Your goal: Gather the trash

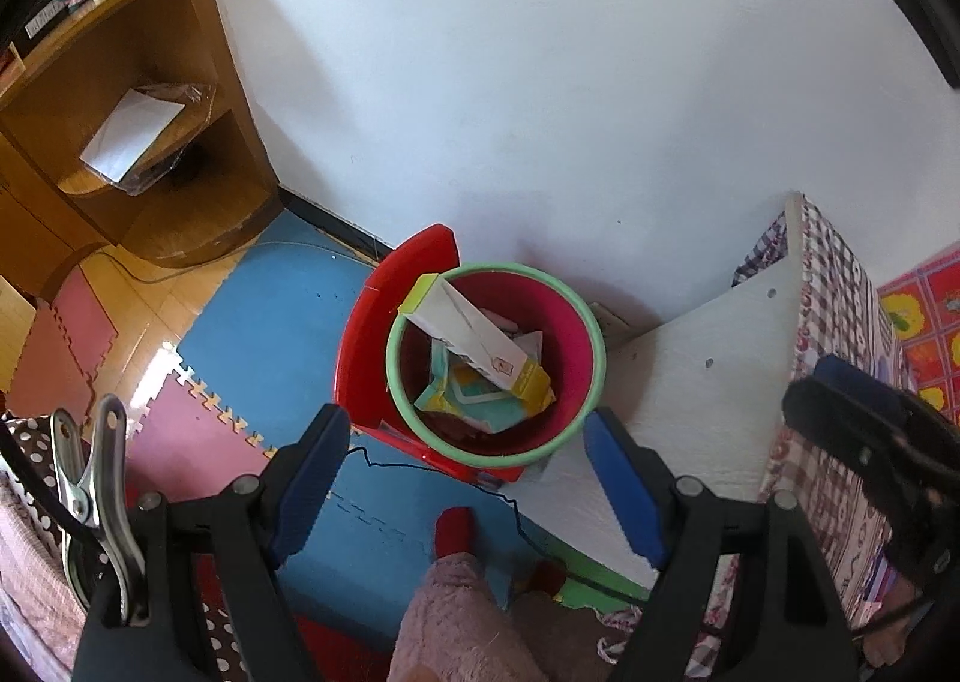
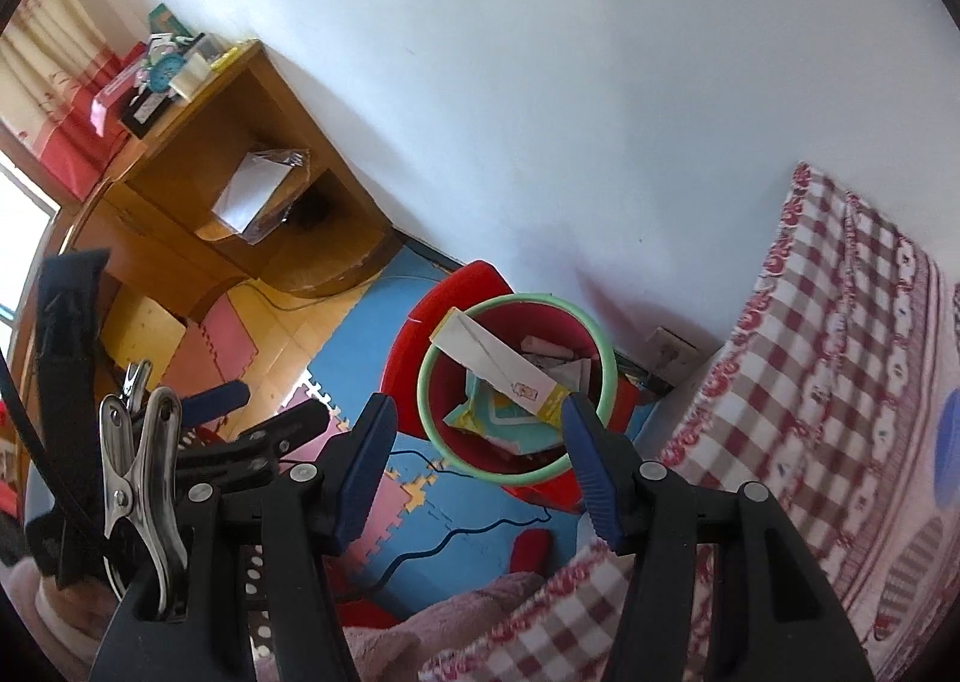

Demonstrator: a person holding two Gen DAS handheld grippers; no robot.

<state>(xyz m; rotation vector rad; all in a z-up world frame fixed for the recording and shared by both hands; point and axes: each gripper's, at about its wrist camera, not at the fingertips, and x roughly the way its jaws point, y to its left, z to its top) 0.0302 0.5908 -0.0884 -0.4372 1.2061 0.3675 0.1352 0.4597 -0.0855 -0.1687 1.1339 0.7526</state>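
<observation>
A red bin with a green rim point(image 1: 495, 451) stands on the floor by the wall. Inside lie a long white and yellow box point(image 1: 474, 337), a teal and yellow wrapper point(image 1: 480, 397) and crumpled paper. My left gripper point(image 1: 465, 466) hangs above the bin's near rim, open and empty. In the right wrist view the same bin point(image 2: 519, 475) holds the box point(image 2: 498, 361) and wrapper point(image 2: 504, 421). My right gripper point(image 2: 480, 457) is above the bin's near side, open and empty. The other gripper point(image 2: 240, 424) shows at the left of that view.
A red stool point(image 1: 372, 334) stands behind the bin. A bed with a checked cover point(image 2: 840, 382) and a white side panel point(image 1: 690, 412) is at the right. A wooden shelf unit point(image 1: 138, 130) is at the left. Foam floor mats point(image 1: 270, 334), a thin cable point(image 1: 444, 472) and a red-socked foot point(image 1: 453, 529) lie below.
</observation>
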